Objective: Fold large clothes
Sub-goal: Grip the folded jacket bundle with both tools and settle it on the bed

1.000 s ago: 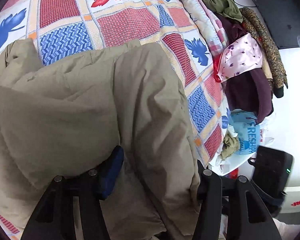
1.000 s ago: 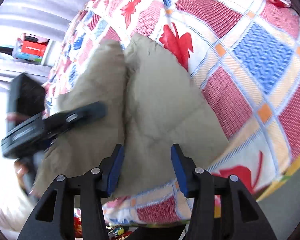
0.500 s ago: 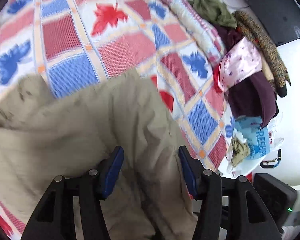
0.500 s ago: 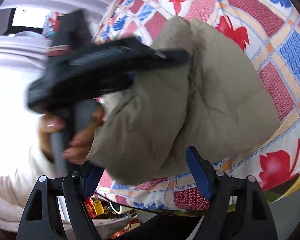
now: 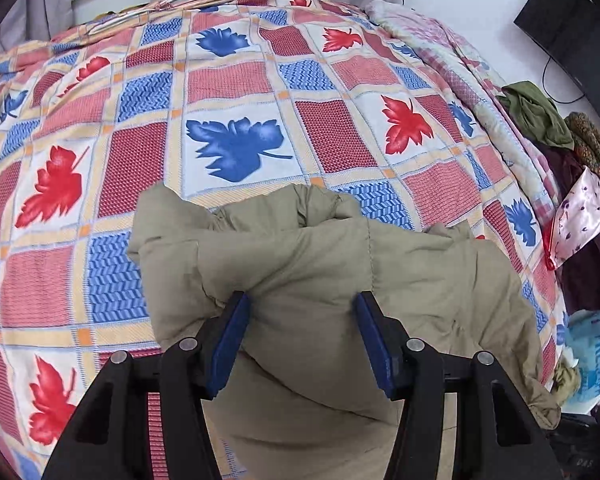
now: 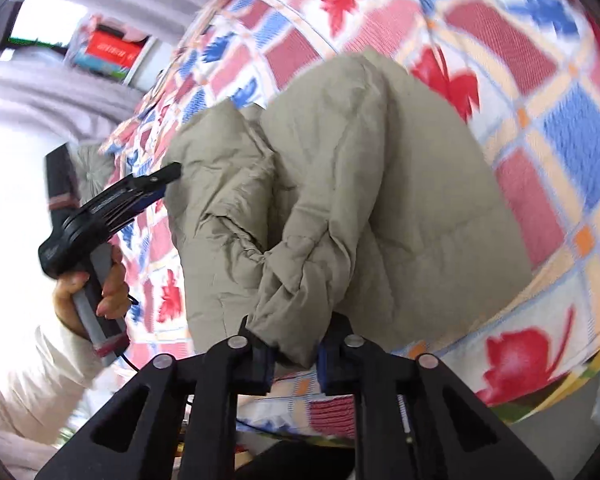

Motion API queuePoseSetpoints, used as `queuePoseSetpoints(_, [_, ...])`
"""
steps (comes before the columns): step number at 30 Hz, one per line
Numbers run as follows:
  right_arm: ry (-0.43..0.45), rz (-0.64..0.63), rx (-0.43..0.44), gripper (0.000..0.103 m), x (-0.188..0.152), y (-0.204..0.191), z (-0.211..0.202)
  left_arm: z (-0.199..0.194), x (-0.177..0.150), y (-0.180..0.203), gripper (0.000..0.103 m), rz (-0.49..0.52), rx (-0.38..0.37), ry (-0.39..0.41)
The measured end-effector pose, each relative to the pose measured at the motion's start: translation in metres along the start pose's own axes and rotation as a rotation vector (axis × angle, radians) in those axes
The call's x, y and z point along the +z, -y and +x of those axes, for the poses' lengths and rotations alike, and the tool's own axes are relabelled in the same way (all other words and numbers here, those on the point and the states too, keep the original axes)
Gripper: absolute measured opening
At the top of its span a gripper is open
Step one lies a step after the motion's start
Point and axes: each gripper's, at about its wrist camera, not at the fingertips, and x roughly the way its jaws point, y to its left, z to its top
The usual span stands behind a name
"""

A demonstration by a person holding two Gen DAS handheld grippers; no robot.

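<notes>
Jacket: one padded khaki jacket [image 5: 340,280] lay bunched on the near part of the bed.
Bed cover: one checked quilt [image 5: 228,80] with red and blue leaves lay under the jacket.
Clothes pile: several garments [image 5: 572,184] were heaped at the bed's right edge, well apart from the jacket; their number could not be told.
Bag: one light blue bag [image 5: 592,360] lay below that pile.
Shelf: boxes [image 6: 112,54] stood beyond the far end of the bed.
Left gripper [image 5: 300,300]: jaws spread, jacket fabric bulging between them; whether the pads pressed it could not be told.
Right gripper [image 6: 296,354]: jaws had just been closing and pinched a fold of the jacket's near edge.
Hand [image 6: 96,284]: one hand held the left gripper's handle, beside the jacket.
</notes>
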Motion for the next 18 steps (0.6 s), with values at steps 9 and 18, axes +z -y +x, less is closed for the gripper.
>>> queuePoseSetpoints(9, [-0.043,0.016,-0.195,0.014,-0.021,0.035,-0.003,0.045,-0.001,0.077,0.057,0.12,-0.05,-0.058])
queuePoseSetpoints(18, [0.051,0.157,-0.106,0.042,-0.013,0.062,-0.051,0.055,-0.005,0.094,0.057,0.159,-0.015,-0.065])
